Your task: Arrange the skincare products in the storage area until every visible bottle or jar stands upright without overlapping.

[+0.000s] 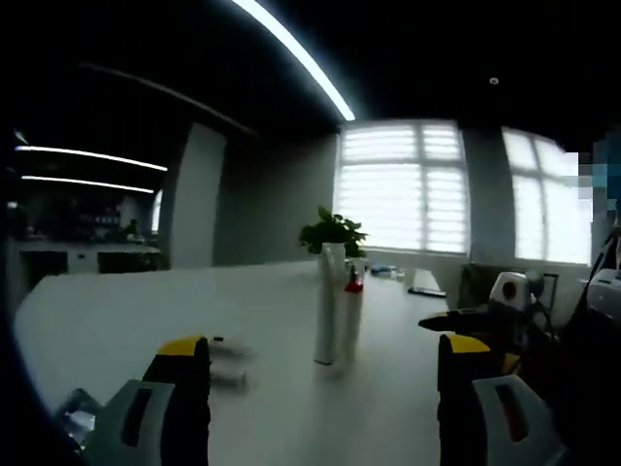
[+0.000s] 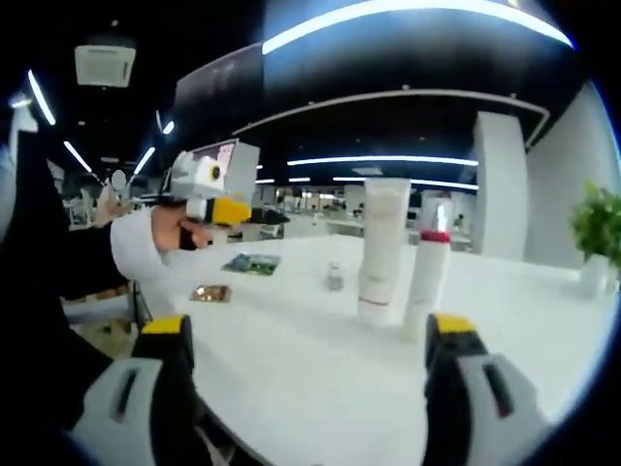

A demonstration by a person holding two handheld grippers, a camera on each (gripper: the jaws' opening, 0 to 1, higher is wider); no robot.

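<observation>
A tall white tube (image 1: 330, 301) stands upright on the white table (image 1: 146, 320), touching or nearly touching a slimmer white bottle with a red collar (image 1: 353, 303). In the right gripper view the same tube (image 2: 383, 248) and red-collared bottle (image 2: 427, 282) stand side by side, and a small clear jar (image 2: 335, 277) is upright just behind them. A small pale item (image 1: 228, 357) near the tube is too blurred to tell its pose. My left gripper (image 1: 323, 345) is open and empty, short of the tube. My right gripper (image 2: 308, 325) is open too, a little back from the bottles.
A potted plant (image 1: 333, 231) stands behind the tube. Two flat packets (image 2: 250, 262) (image 2: 211, 292) lie on the table to the left. A foil packet (image 1: 78, 413) lies near the table edge. The left gripper (image 2: 218, 206), held in a hand, hovers at that side.
</observation>
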